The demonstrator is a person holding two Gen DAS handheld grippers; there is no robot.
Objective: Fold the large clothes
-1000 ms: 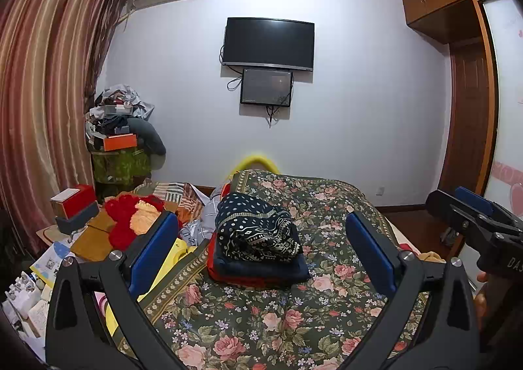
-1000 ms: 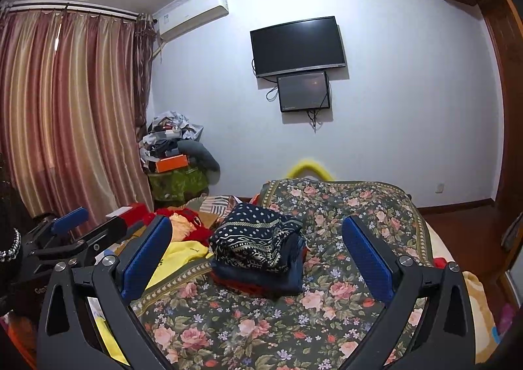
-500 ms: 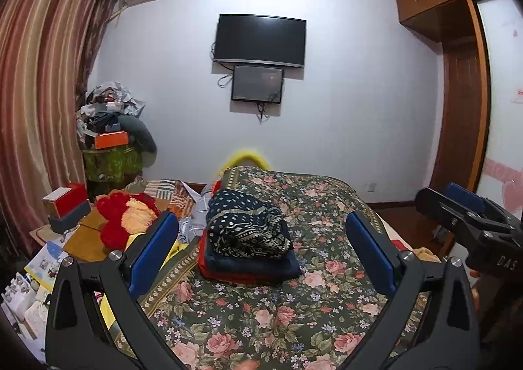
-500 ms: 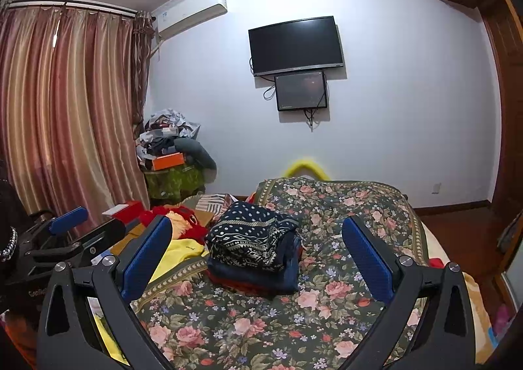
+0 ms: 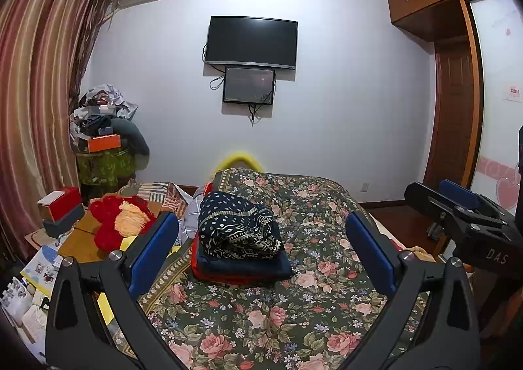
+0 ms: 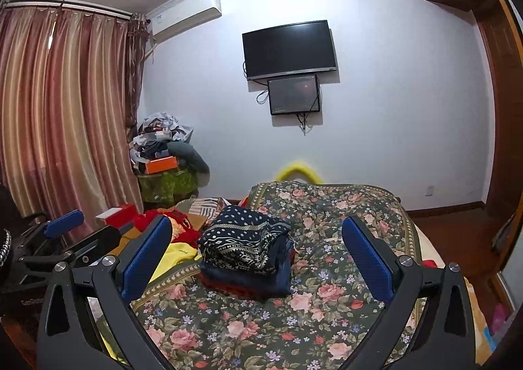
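A stack of folded clothes (image 5: 240, 239) lies on the floral bedspread (image 5: 294, 311): a navy patterned garment on top, a plain navy one and a red one under it. It also shows in the right wrist view (image 6: 246, 247). My left gripper (image 5: 261, 232) is open and empty, held above the bed short of the stack. My right gripper (image 6: 258, 236) is open and empty too, likewise above the bed (image 6: 310, 321). Each gripper shows in the other's view: the right one (image 5: 457, 206) at the right edge, the left one (image 6: 65, 232) at the left.
A yellow garment (image 6: 176, 254) and red and orange fluffy items (image 5: 121, 223) lie left of the bed on a low wooden surface (image 5: 75, 239). Cluttered boxes and curtains (image 5: 36, 108) stand at the left. A wardrobe and door (image 5: 454, 115) are at the right.
Both views have tilted slightly upward and shifted, so the stack sits a little lower and more central. Both grippers stay open and empty.
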